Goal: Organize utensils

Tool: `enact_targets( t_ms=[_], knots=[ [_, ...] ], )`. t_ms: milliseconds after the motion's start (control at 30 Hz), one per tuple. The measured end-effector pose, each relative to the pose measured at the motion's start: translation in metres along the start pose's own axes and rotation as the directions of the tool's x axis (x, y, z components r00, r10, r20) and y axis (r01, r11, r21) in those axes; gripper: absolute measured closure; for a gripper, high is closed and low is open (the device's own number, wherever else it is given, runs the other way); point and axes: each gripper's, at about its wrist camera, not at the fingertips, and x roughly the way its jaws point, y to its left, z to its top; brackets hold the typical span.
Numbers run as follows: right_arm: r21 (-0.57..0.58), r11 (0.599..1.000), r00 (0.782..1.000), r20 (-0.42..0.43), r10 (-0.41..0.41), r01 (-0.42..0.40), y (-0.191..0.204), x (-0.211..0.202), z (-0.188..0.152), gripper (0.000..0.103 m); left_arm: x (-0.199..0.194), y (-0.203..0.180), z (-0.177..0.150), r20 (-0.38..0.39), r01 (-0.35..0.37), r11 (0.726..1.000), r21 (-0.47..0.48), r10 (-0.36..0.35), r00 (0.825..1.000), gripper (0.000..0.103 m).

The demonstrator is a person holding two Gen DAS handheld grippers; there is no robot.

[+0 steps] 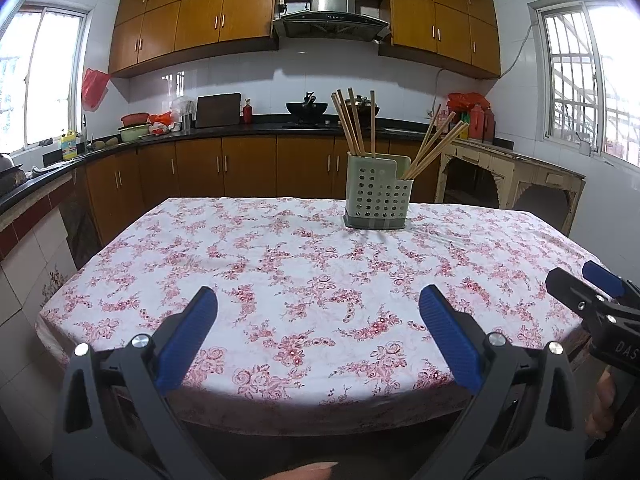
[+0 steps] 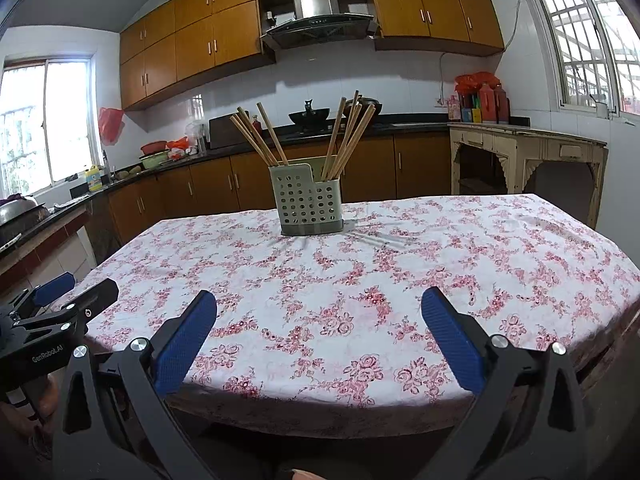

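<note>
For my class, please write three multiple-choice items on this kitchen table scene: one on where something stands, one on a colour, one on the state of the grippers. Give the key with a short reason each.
1. Where does the utensil holder stand?
A. On the table's far part, away from both grippers
B. On the black counter
C. Between the left gripper's fingers

2. What colour are the gripper pads?
A. Red
B. Blue
C. Yellow

3. What state are the left gripper and right gripper in?
A. Both shut on chopsticks
B. One open, one shut
C. Both open and holding nothing

Key: 1 A, the holder sits on the floral tablecloth far beyond the fingertips. 2 B, the pads are blue in both wrist views. 3 C, wide gaps show only cloth between the fingers, and the chopsticks stand in the holder's two compartments.
</note>
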Motion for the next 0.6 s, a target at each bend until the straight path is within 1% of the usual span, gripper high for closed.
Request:
enact_targets(
  t_ms=[600],
  knots=[
    [0.003,1.0,1.0,-0.002,0.0,0.0,-0.0013,0.0001,0.0,0.002,0.0006,0.0003,0.0,0.0,0.0,1.0,0.002,0.0,1.0,0.004]
  ],
)
